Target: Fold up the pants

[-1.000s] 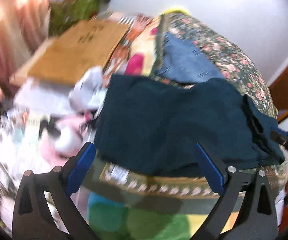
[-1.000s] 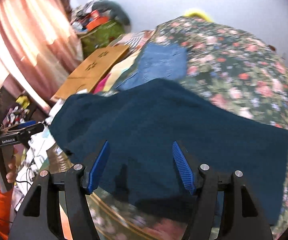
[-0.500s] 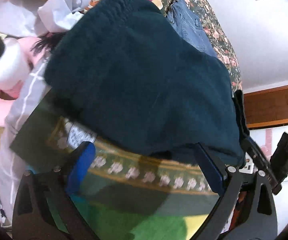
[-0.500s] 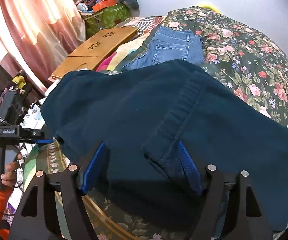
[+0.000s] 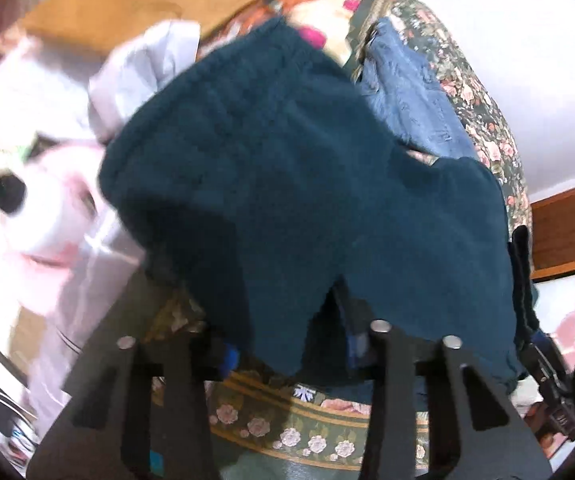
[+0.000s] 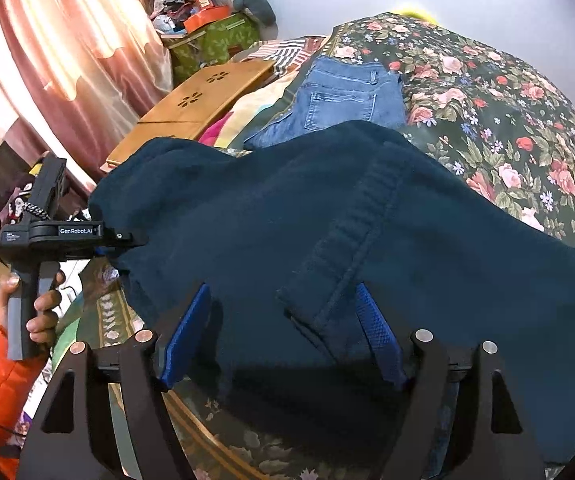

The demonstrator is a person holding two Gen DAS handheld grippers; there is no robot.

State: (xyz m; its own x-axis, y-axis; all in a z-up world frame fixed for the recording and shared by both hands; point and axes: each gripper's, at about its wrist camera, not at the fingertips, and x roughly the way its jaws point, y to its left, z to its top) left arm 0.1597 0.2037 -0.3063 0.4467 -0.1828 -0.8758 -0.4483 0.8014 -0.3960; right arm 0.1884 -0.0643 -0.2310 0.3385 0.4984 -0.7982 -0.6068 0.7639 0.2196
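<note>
Dark teal pants [image 6: 327,248] lie spread over the floral bedspread [image 6: 507,112]; they also fill the left wrist view [image 5: 307,184]. My left gripper [image 5: 287,352] has its fingers partly closed with the pants' near edge hanging between them; in the right wrist view it [image 6: 127,236] touches the pants' left edge. My right gripper [image 6: 283,336] is open, its blue pads [image 6: 183,336] either side of a ribbed cuff fold [image 6: 351,248] near the front edge.
Folded blue jeans [image 6: 339,100] lie behind the teal pants. A wooden lap table [image 6: 203,100] and cluttered items stand at the left by pink curtains [image 6: 55,60]. White and pink soft items [image 5: 47,208] lie left of the bed.
My left gripper moved in onto the pants' edge and its fingers narrowed around the cloth. My right gripper stayed open, edging closer over the cuff fold.
</note>
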